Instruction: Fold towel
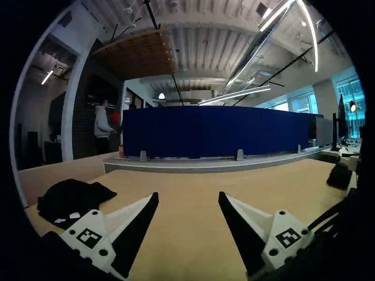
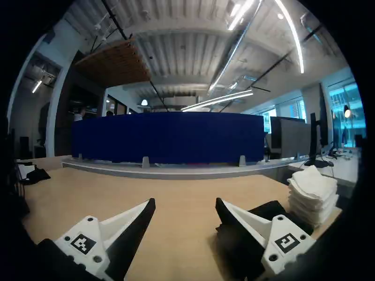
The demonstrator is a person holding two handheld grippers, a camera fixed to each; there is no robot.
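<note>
Currently the left tool (image 1: 188, 194) is hovering spread and empty over the bench (image 1: 197, 180), a crumpled black towel (image 1: 70, 199) lying beyond its left finger. The right tool (image 2: 185, 200) is likewise gaping empty; a black cloth (image 2: 267, 208) is lying behind its right finger, beside a stack of white towels (image 2: 313, 193).

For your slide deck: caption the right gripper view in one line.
Open right gripper above a wooden table; folded white towels stacked beside a black cloth.

blue partition (image 1: 211, 131) | wooden table (image 1: 197, 187) | ceiling strip lights (image 1: 234, 95) | windows (image 1: 349, 91) at the side
</note>
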